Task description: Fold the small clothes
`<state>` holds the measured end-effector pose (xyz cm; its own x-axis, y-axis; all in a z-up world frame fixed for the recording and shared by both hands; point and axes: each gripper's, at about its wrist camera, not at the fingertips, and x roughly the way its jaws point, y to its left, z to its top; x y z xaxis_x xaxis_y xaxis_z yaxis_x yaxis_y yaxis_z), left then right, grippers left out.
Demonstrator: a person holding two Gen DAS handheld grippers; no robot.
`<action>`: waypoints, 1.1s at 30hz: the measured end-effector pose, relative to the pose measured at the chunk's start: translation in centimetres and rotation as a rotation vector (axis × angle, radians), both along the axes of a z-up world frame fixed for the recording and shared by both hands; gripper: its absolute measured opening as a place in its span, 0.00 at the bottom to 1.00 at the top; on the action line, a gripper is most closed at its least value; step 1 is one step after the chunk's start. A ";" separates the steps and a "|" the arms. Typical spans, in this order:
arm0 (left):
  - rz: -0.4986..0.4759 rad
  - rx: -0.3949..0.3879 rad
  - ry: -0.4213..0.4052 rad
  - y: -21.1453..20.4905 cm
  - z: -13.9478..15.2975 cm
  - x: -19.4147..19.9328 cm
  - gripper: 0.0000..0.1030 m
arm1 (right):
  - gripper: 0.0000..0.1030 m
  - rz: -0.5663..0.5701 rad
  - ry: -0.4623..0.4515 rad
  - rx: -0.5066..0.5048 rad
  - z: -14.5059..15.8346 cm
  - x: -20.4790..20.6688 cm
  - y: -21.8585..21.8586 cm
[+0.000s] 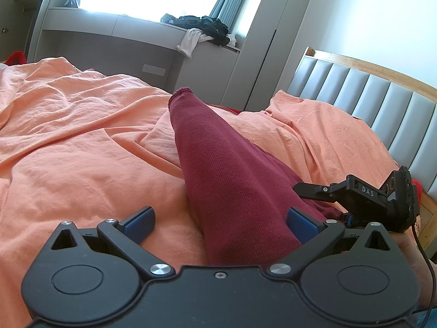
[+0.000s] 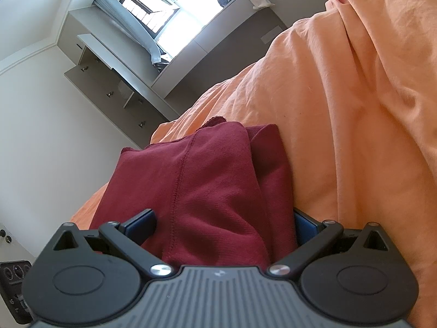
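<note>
the maroon garment (image 1: pixel 232 180) is lying on the orange bedsheet (image 1: pixel 82 142) — running between the spread fingers of the left gripper (image 1: pixel 221 225). the right gripper (image 2: pixel 225 224) is also gaping wide — cloth bunching between its fingers.

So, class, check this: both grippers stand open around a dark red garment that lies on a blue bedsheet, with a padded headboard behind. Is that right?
One detail is wrong: the bedsheet is orange, not blue, as the left wrist view shows. The rest holds: the left gripper and the right gripper stand open with the dark red garment between their fingers, and a padded headboard stands behind.
</note>
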<state>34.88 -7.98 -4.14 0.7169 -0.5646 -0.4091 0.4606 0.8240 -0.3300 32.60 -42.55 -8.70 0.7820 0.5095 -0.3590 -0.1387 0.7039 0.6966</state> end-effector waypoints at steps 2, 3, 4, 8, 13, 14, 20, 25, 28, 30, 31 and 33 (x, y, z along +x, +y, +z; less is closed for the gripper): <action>0.000 0.000 0.000 0.0 0.0 0.0 1.00 | 1.00 -0.002 -0.002 -0.002 0.0 0.0 0.1; 0.000 0.000 0.000 0.0 0.0 0.0 1.00 | 1.00 -0.003 -0.003 -0.003 0.0 -0.1 0.1; 0.000 0.000 0.000 0.0 0.0 0.0 1.00 | 1.00 -0.003 -0.003 -0.003 0.0 -0.1 0.1; 0.002 0.000 0.001 0.0 0.0 0.0 1.00 | 1.00 -0.007 -0.003 -0.005 0.0 -0.1 0.2; 0.005 0.000 0.006 0.2 0.0 0.1 1.00 | 1.00 -0.011 0.000 -0.038 0.4 -0.2 0.7; 0.005 0.000 0.005 0.3 0.0 0.1 1.00 | 1.00 -0.011 -0.001 -0.043 0.5 -0.2 0.7; 0.005 0.000 0.007 0.4 0.0 0.1 1.00 | 0.94 -0.009 -0.017 -0.073 0.8 -0.5 1.1; -0.011 -0.015 0.035 0.5 0.3 0.3 1.00 | 0.86 -0.001 -0.032 -0.088 1.2 -0.7 1.5; -0.033 -0.030 0.068 0.5 0.6 0.7 0.99 | 0.86 -0.002 -0.036 -0.095 1.2 -0.8 1.6; -0.044 -0.031 0.085 0.4 0.7 0.8 0.98 | 0.86 -0.003 -0.035 -0.094 1.2 -0.8 1.5; -0.049 -0.027 0.090 0.3 0.7 0.8 0.98 | 0.86 -0.003 -0.034 -0.092 1.1 -0.8 1.5; -0.053 -0.015 0.106 0.0 0.9 0.9 0.97 | 0.86 -0.004 -0.032 -0.088 1.0 -0.8 1.5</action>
<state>35.76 -7.94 -3.24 0.6394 -0.6068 -0.4722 0.4653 0.7943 -0.3907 31.84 -41.06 -7.69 0.7960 0.4737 -0.3768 -0.1570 0.7628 0.6272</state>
